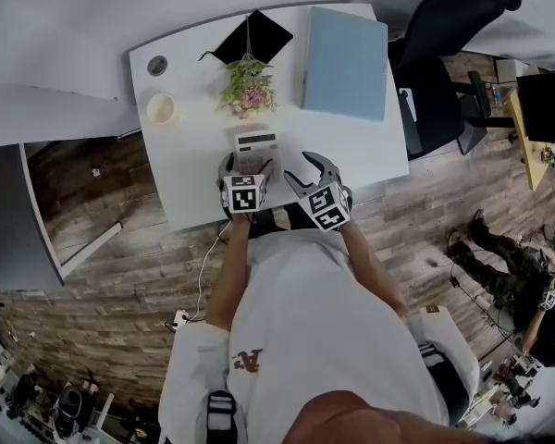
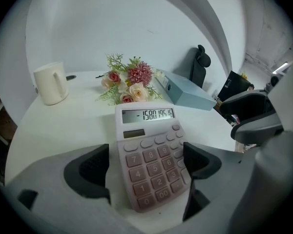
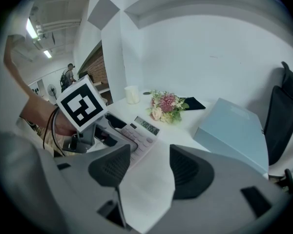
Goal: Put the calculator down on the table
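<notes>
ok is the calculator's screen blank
No, in the left gripper view the display of the calculator shows a row of dark digits.

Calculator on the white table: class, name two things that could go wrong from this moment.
1. The calculator lies between the open jaws of the left tool; a crooked withdrawal might drag it.
2. The flowers stand just behind it; a forward nudge could push it into them.
</notes>
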The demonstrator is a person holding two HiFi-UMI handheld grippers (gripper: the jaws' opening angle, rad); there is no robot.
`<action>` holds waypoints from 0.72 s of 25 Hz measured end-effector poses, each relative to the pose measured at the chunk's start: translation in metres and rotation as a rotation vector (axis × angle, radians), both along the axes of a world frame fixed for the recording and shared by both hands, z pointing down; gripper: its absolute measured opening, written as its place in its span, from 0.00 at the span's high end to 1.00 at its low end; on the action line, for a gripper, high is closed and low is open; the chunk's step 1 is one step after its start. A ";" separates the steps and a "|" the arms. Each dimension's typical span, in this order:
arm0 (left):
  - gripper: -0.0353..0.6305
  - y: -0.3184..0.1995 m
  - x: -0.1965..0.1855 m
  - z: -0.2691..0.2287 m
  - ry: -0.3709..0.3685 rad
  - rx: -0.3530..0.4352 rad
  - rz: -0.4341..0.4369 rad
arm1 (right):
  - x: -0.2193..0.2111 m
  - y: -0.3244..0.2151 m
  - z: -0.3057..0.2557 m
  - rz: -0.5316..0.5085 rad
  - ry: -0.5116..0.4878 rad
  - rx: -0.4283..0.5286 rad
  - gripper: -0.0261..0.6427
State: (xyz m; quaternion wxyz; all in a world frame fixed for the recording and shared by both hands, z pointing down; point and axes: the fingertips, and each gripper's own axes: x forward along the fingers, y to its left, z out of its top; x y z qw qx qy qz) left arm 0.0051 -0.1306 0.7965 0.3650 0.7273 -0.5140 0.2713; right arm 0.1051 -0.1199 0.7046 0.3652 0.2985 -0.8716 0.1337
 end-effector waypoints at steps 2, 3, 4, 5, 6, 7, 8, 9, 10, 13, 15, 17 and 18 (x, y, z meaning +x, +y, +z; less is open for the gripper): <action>0.22 0.001 -0.002 0.001 -0.003 0.001 0.002 | 0.000 0.000 0.000 0.000 0.000 0.001 0.58; 0.22 0.002 -0.001 0.003 -0.002 0.001 0.006 | 0.000 0.000 0.000 -0.001 0.000 0.002 0.58; 0.22 0.002 -0.001 0.006 0.000 0.001 0.008 | 0.000 0.000 -0.001 -0.001 0.000 0.003 0.58; 0.22 0.003 0.000 0.008 0.002 0.002 0.008 | -0.001 0.000 -0.001 -0.001 0.000 0.003 0.58; 0.22 0.002 0.000 0.009 0.003 0.003 0.010 | -0.001 -0.001 -0.001 -0.001 0.000 0.003 0.58; 0.22 0.001 0.000 0.007 0.003 0.004 0.013 | -0.001 -0.002 0.000 -0.001 0.000 0.004 0.58; 0.22 0.000 0.000 0.005 0.003 0.004 0.017 | -0.001 -0.003 0.000 -0.001 0.000 0.005 0.58; 0.22 0.000 0.000 0.003 0.005 0.004 0.021 | -0.002 -0.003 0.000 0.000 0.000 0.007 0.58; 0.22 0.000 0.000 0.003 0.007 0.004 0.023 | -0.002 -0.003 0.000 0.000 0.001 0.009 0.58; 0.24 0.005 -0.004 0.000 0.012 0.007 0.024 | -0.003 -0.002 -0.003 0.002 0.001 0.015 0.58; 0.24 0.007 -0.006 -0.003 0.019 0.016 0.018 | -0.003 -0.002 -0.005 0.004 0.000 0.021 0.58; 0.25 0.007 -0.008 -0.007 0.027 0.033 0.010 | -0.003 -0.004 -0.006 0.006 -0.002 0.025 0.58; 0.26 0.007 -0.009 -0.010 0.031 0.044 0.008 | -0.003 -0.004 -0.007 0.008 -0.002 0.026 0.58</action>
